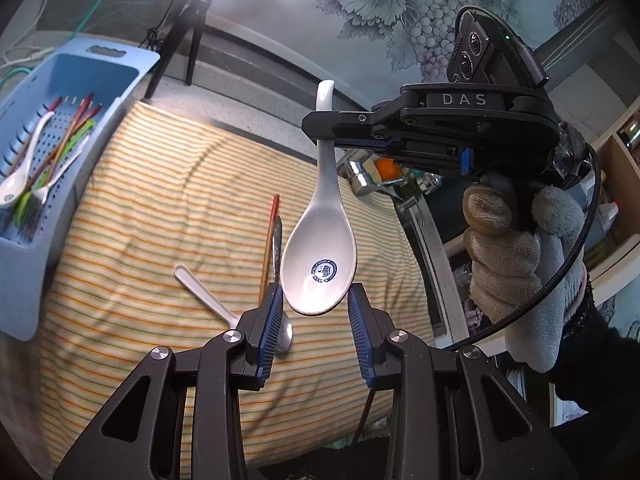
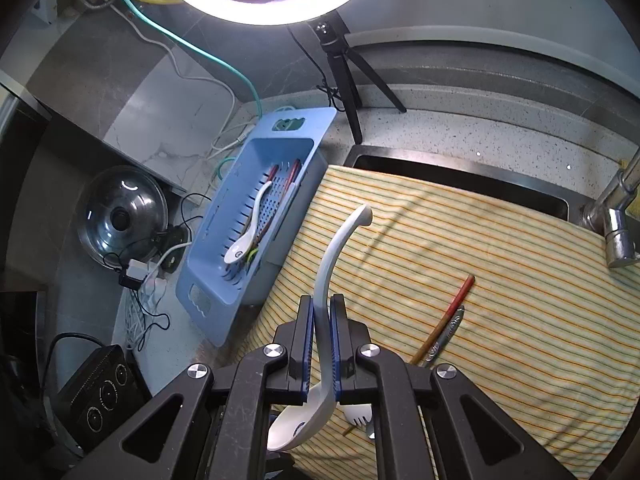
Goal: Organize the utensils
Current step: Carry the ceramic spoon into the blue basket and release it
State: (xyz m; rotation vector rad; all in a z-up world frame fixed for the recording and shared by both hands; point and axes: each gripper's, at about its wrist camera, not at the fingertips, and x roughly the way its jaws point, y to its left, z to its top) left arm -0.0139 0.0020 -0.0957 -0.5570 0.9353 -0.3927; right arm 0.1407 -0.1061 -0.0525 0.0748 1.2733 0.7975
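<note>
My surface (image 2: 460,120) is speckled stone w/ a striped cloth (image 2: 500,280) spread over it. On the cloth: red chopstick (image 2: 460,296), metal utensil (image 2: 448,332) just beside it, white plastic fork (image 1: 204,294). Blue tray (image 2: 224,280) sits at cloth's left edge, tripod (image 2: 348,80) behind.

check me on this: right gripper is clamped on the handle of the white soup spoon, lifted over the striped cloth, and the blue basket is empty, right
Not quite. The blue basket is not empty: the right wrist view shows a white spoon and chopsticks already in it. The rest holds: the right gripper is clamped on the white soup spoon handle, above the striped cloth.
</note>
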